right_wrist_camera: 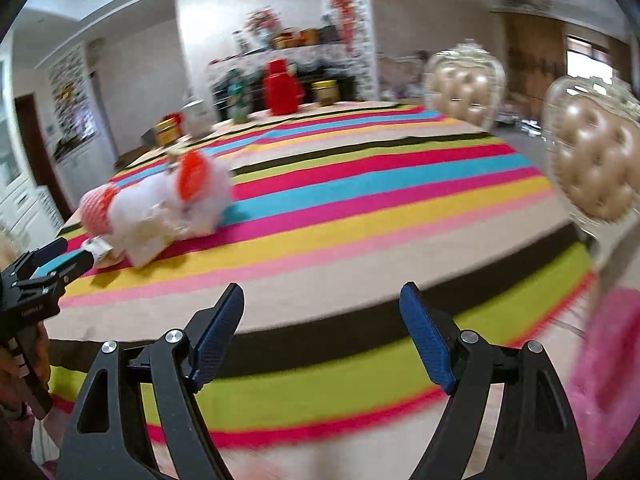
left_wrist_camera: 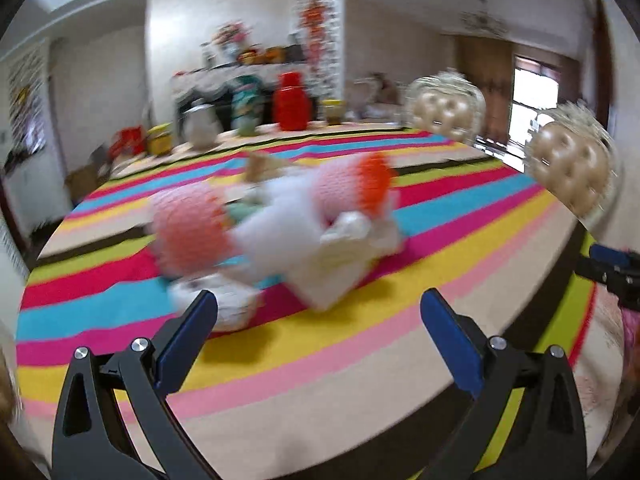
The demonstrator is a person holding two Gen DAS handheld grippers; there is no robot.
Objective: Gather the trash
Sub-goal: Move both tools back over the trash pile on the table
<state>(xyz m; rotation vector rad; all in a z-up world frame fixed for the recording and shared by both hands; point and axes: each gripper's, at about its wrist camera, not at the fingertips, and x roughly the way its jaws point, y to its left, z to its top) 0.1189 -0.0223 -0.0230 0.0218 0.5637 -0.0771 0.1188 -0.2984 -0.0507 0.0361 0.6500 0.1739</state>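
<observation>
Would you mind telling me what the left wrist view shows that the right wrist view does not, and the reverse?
Only the left wrist view shows its own left gripper head-on, open and empty, and a glimpse of the right gripper's tip at its right edge.

Only the right wrist view shows the right gripper head-on, open and empty, a hand gripping the left gripper's handle, and a blurred pink object at the right.

Both show the trash pile on the striped tablecloth, the red container and two tufted chair backs.
</observation>
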